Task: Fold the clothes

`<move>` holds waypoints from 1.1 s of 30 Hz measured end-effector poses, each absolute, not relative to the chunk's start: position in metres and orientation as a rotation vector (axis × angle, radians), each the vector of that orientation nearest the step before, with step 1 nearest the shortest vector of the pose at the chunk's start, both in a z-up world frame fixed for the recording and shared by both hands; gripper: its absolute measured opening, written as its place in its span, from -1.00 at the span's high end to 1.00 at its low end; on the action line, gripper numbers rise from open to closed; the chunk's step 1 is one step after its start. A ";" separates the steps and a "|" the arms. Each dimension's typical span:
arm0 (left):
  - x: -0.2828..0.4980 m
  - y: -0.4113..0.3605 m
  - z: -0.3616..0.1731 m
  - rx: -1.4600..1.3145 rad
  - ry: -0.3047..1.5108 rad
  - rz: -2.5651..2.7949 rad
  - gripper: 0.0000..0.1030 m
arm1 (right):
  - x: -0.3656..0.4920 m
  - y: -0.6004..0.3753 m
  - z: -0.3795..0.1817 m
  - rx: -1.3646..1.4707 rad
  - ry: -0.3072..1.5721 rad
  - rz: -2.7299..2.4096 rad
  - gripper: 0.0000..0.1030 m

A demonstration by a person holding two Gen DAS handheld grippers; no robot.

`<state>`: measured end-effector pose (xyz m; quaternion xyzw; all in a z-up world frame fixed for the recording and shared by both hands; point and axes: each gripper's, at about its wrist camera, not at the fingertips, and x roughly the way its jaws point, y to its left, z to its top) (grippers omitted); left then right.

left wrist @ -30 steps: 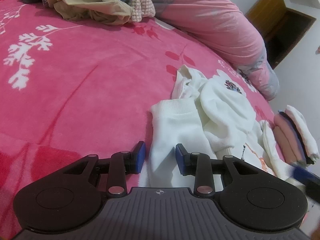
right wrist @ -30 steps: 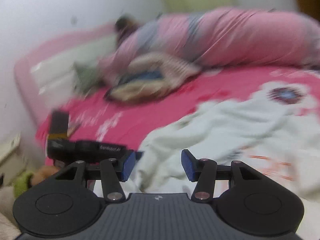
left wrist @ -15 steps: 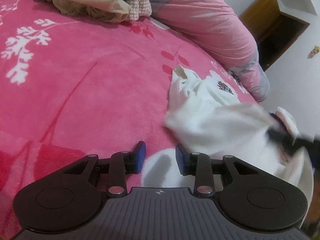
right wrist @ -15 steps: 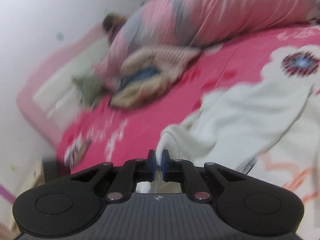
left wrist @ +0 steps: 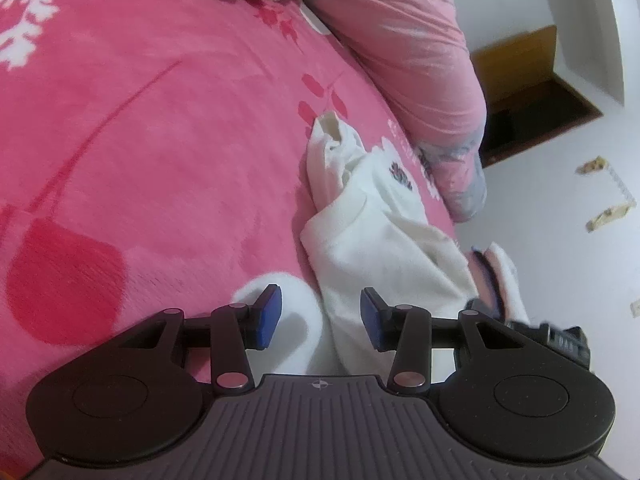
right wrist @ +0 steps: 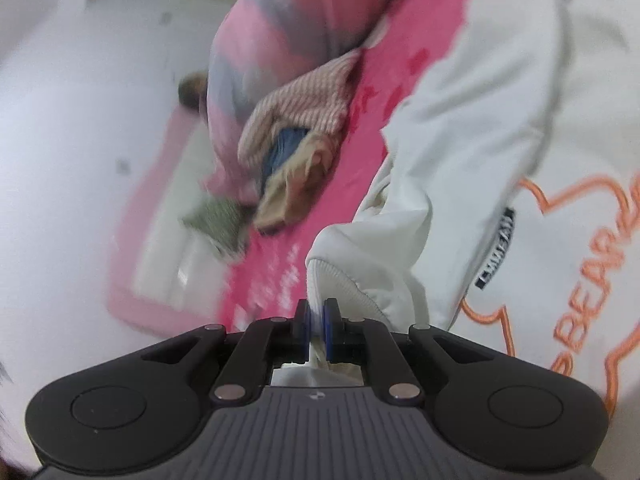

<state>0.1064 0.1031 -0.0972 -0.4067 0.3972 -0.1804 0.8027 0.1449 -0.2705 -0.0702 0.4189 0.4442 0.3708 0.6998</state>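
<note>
Right gripper (right wrist: 317, 330): our fingers pinch the white sweatshirt (right wrist: 500, 128) cuff, sleeve running to 1 o'clock
Left gripper (left wrist: 321, 317): fingers wide, cloth between

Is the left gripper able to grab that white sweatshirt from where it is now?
Probably yes. The left gripper is open, and a fold of the white sweatshirt lies right ahead between its fingers, with nothing covering it. The right gripper already pinches its cuff.

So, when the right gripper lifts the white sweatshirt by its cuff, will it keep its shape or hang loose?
Probably loose: the white sweatshirt already drapes in soft folds from the cuff pinched by the right gripper. The thick-looking fabric may pull noticeably. The ribbed cuff likely resists slipping.
</note>
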 end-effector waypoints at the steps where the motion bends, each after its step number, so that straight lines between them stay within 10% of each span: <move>1: 0.106 0.101 -0.096 -0.865 0.854 -0.390 0.16 | 0.145 -0.274 -0.077 0.992 0.991 0.827 0.87; 11: 0.094 0.076 -0.080 -0.799 0.874 -0.409 0.06 | 0.149 -0.297 -0.130 1.448 0.982 0.793 0.70; 19: 0.090 0.065 -0.074 -0.740 0.876 -0.387 0.04 | 0.141 -0.284 -0.117 1.297 0.975 0.762 0.67; 23: 0.087 0.061 -0.072 -0.697 0.873 -0.385 0.04 | 0.137 -0.281 -0.094 1.155 0.911 0.763 -0.32; 25: 0.086 0.059 -0.071 -0.678 0.871 -0.388 0.04 | 0.133 -0.274 -0.083 1.059 0.877 0.741 -0.23; 29: 0.084 0.061 -0.072 -0.674 0.870 -0.387 0.04 | 0.132 -0.270 -0.082 0.994 0.886 0.689 0.85; 33: 0.082 0.064 -0.074 -0.665 0.868 -0.389 0.04 | 0.130 -0.280 -0.082 1.067 0.828 0.676 0.91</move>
